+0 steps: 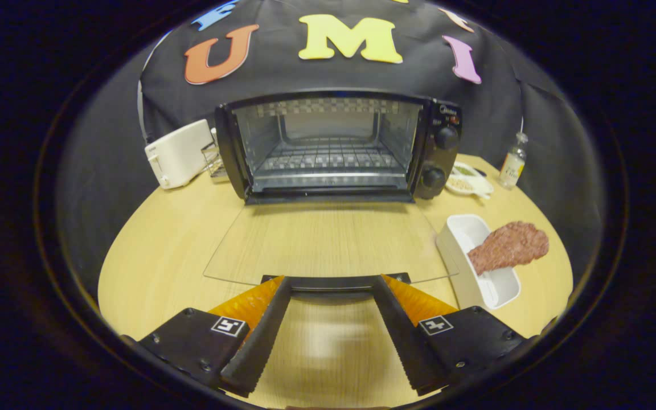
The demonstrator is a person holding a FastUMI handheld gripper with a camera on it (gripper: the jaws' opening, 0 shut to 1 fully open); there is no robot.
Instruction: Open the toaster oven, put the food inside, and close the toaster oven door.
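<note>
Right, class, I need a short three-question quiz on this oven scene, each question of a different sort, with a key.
1. True or false: the oven door is shut.
2. Where does the meat lie? A) on the oven rack B) on the white tray beside the door C) between the fingers
3. Fill in: the gripper is ____, its fingertips at the door's handle.

Key: 1. False, the door lies folded down flat over the table. 2. B. 3. open.
</note>
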